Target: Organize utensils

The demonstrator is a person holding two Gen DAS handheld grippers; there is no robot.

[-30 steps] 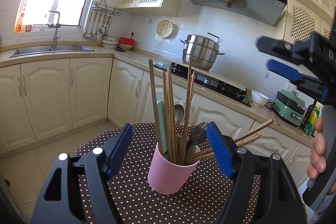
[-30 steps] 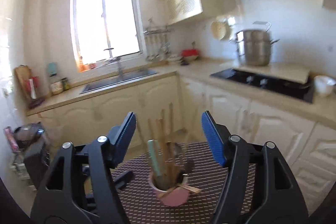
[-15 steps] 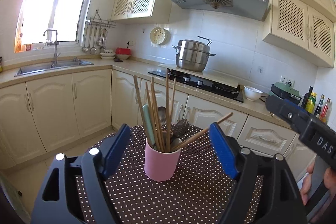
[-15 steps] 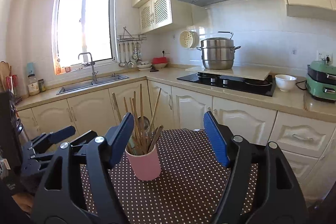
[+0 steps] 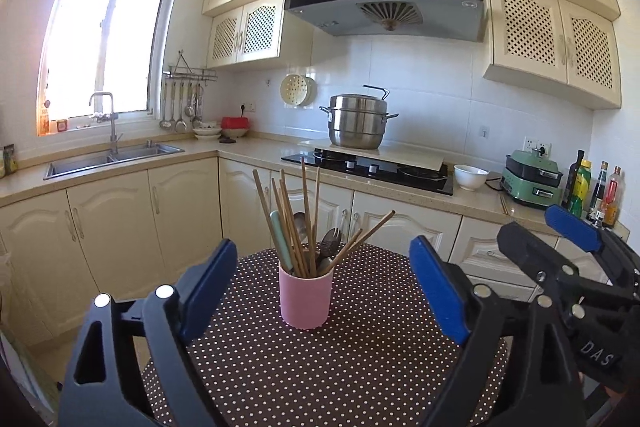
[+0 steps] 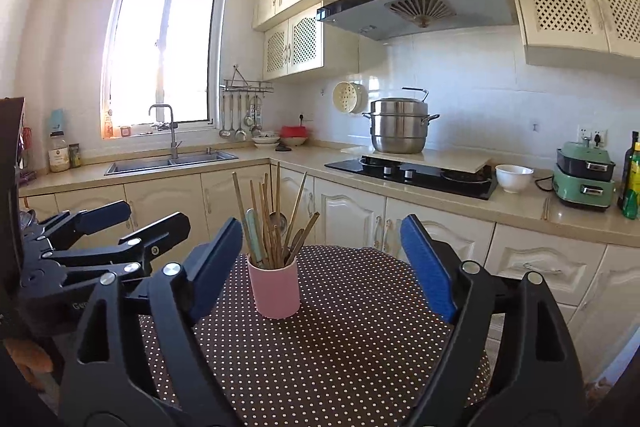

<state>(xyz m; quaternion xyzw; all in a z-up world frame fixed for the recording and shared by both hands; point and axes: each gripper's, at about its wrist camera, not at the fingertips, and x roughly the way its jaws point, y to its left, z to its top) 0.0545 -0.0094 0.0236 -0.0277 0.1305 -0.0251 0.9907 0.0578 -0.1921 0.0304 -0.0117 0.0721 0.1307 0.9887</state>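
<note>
A pink cup (image 5: 306, 297) stands upright on the round table with a brown dotted cloth (image 5: 360, 367). It holds several wooden chopsticks (image 5: 298, 223), a pale green handle and some metal spoons and forks. My left gripper (image 5: 321, 259) hangs in front of the cup, apart from it, jaws opening with nothing between them. My right gripper (image 5: 528, 221) shows at the right edge. In the right wrist view the cup (image 6: 274, 291) sits ahead and left of centre. My right gripper (image 6: 320, 227) is also opening and empty, with my left gripper (image 6: 154, 214) beside it.
Behind the table runs an L-shaped counter with cream cabinets (image 5: 120, 223). On it are a sink (image 5: 112, 157), a hob with a steel pot (image 5: 358, 123), a white bowl (image 5: 470, 177), a green appliance (image 5: 532, 179) and bottles (image 5: 592, 187).
Both grippers have drawn back from the cup, which now looks smaller and farther off. Both pairs of jaws stand wider. The cup and its utensils have not moved.
</note>
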